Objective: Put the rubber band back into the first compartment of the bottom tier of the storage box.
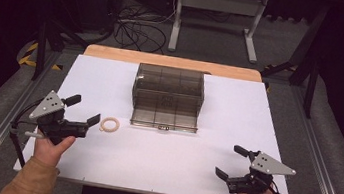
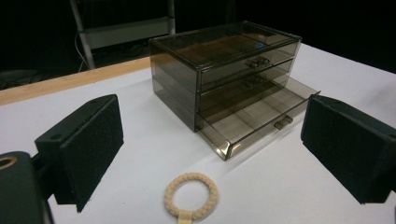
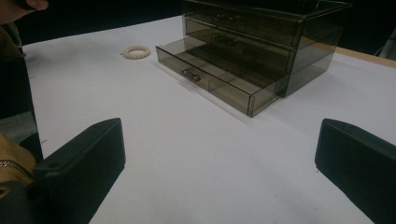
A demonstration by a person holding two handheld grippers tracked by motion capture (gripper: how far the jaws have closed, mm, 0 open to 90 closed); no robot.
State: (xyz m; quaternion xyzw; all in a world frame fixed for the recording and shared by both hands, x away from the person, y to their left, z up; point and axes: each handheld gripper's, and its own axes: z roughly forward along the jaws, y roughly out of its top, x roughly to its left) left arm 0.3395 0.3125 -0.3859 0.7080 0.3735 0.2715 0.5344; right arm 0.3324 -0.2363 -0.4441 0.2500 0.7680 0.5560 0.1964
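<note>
The left gripper [image 1: 86,110] is being held with its jaws spread wide and nothing between them, low over the white table [image 1: 112,76] at about eight o'clock from the table's centre. A cream braided ring [image 1: 110,124] is lying flat just beside its near jaw, at three o'clock from the gripper, not yet touched; in the left gripper view the ring [image 2: 191,193] is sitting between and just ahead of the two pads. The right gripper [image 1: 230,161] is likewise being held released and empty, at about four o'clock, well apart from the ring. Farther out, at twelve o'clock, a smoky transparent drawer box [image 1: 169,84] is standing with its bottom drawer [image 1: 164,118] pulled out toward the person, its compartments appearing empty. Judging from this, the drawer is already being kept ready, while grasping the ring and placing it inside are probably left to be done. No brand, label or writing is being shown legibly.
</note>
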